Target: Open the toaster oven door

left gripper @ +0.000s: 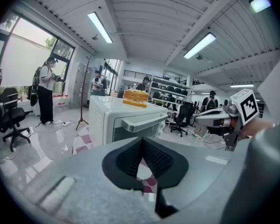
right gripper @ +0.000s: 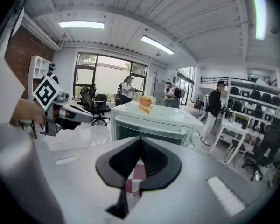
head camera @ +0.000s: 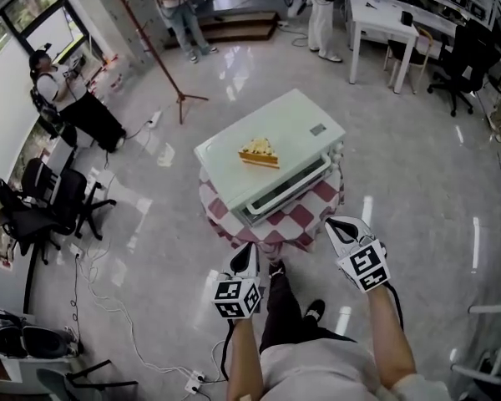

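Observation:
A white toaster oven stands on a small round table with a red-and-white checked cloth. Its door is closed and faces me, with the handle across the top. A slice of cake lies on the oven's roof. My left gripper hovers shut and empty in front of the table's near edge. My right gripper hangs shut and empty at the table's near right edge. Neither touches the oven. The oven's door also fills the middle of the right gripper view beyond the jaws.
A tripod stand rises behind the table to the left. Office chairs and floor cables lie at the left. White desks stand at the back right. Several people are at the back and far left.

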A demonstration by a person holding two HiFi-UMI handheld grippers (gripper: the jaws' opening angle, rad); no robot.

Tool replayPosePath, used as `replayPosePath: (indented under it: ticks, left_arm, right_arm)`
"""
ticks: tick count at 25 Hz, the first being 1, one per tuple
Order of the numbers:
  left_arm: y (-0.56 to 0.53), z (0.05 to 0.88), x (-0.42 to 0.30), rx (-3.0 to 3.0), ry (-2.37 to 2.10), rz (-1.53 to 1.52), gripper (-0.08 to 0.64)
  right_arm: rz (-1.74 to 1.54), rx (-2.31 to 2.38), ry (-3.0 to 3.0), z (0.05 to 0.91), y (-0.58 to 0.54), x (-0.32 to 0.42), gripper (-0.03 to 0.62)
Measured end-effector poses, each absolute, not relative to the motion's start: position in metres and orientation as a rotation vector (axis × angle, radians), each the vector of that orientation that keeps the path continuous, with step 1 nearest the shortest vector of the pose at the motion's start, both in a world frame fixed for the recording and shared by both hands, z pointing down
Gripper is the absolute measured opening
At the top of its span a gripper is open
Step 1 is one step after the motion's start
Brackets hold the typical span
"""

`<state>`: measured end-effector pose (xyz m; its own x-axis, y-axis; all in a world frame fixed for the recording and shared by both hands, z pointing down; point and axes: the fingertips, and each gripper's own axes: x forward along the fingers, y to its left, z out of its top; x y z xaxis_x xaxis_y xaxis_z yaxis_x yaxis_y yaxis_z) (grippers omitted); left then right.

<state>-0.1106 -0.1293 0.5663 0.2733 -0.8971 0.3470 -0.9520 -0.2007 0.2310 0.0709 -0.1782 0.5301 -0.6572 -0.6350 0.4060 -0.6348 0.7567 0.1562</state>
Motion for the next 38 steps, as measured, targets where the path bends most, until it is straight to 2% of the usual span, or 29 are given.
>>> replayPosePath:
  ticks: [21,26,28,30,38]
  left_arm:
    - [-0.202,0.581,-0.107,2.22,-1.553,0.287,0.001]
    - [-0.213,0.581,-0.105,2.234,-1.528,0.297,0.002]
    - [-0.212,0.581,-0.106,2.235,-1.518,0.297,0.002]
    - [-0.211,0.58,-0.106,2.228,-1.519,0.294,0.002]
    - [-0.213,0.583,-0.103,2.219,-1.524,0.295,0.002]
  right_arm:
    - [-0.569,0.552,-2.19,0.558,-0.243,0.02,0.005]
    - [-0.608,0.477,-2.125,0.572,-0.251,0.014,0.007]
    - [-0.626,0.44,-2.111,0.576,-0.252,0.006,0.048]
    - [-0.66,0.39,-2.094,0.58,-0.253,-0.003,0.049]
    - [-0.888,0.176,-1.907,0.61,-0.258,-0.032,0.137]
